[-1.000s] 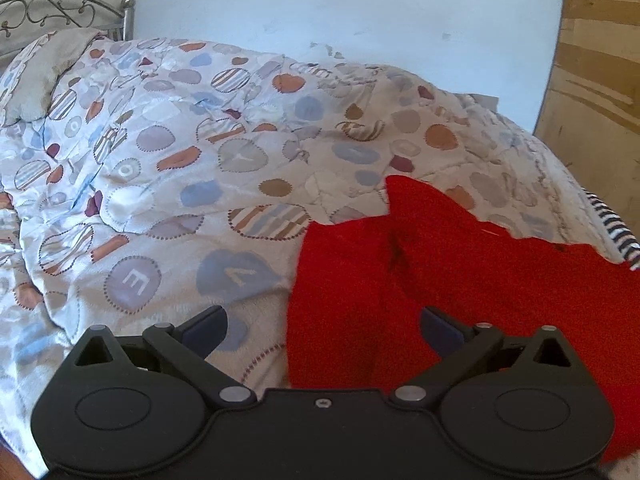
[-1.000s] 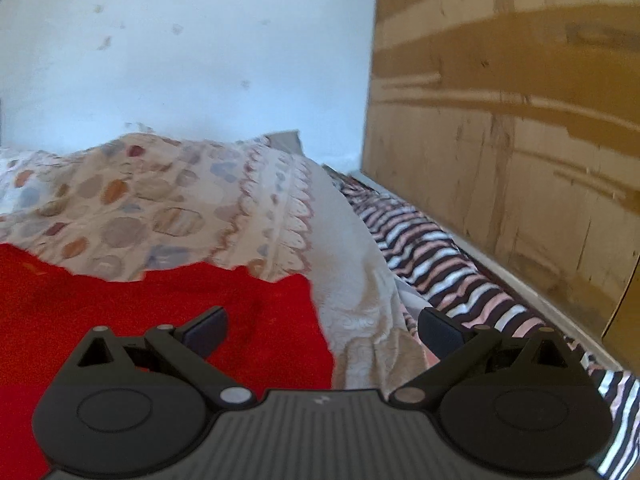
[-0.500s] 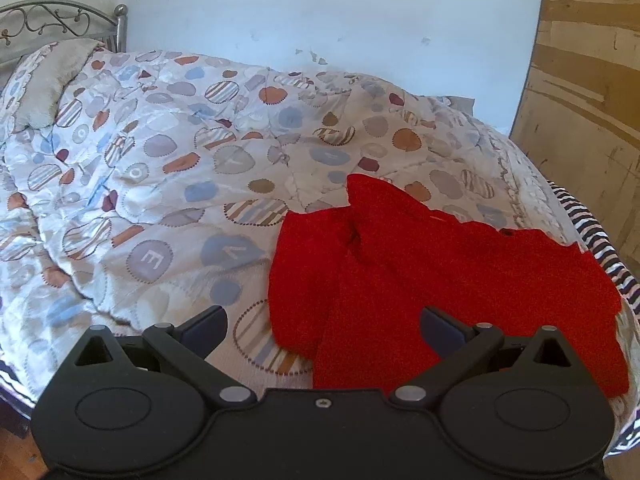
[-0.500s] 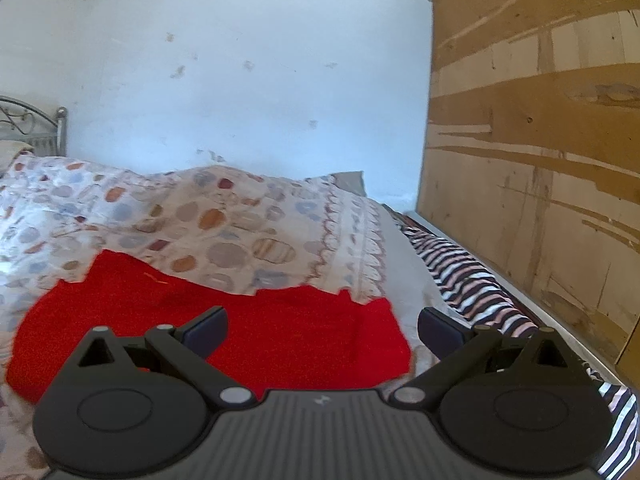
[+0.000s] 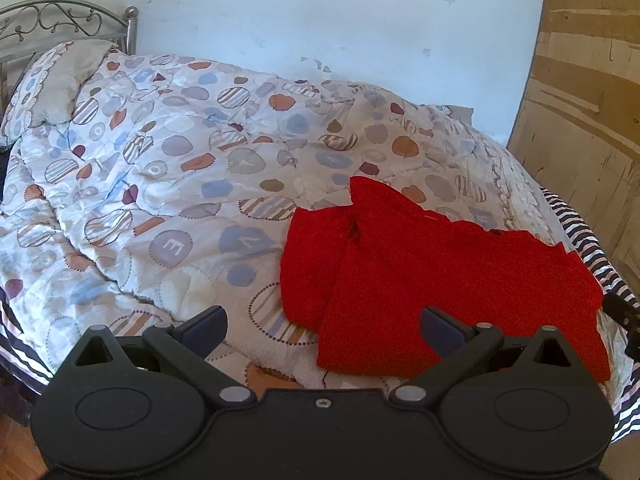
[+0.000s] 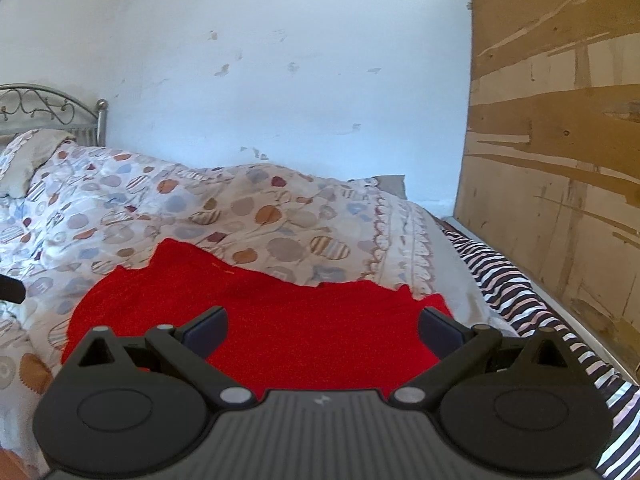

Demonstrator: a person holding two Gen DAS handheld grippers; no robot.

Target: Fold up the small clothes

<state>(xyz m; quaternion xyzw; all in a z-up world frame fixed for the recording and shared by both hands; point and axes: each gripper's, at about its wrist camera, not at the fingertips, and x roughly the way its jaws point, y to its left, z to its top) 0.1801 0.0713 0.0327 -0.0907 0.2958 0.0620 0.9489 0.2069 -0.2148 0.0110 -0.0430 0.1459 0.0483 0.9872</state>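
A red knitted garment (image 5: 432,272) lies spread on the patterned quilt (image 5: 180,184) near the bed's near right corner, its left part folded over in a flap. It also shows in the right wrist view (image 6: 280,320). My left gripper (image 5: 323,326) is open and empty, held back above the bed's near edge, in front of the garment's left part. My right gripper (image 6: 323,326) is open and empty, hovering over the garment's near edge. Neither touches the cloth.
A pillow (image 5: 52,88) and metal headboard (image 5: 60,28) are at the far left. A striped sheet (image 6: 532,300) runs along the bed's right side by a wooden panel (image 6: 560,160). A white wall (image 6: 280,80) is behind.
Both grippers have pulled back and risen away from the garment, so more of the bed and the whole garment now show. Both stayed open.
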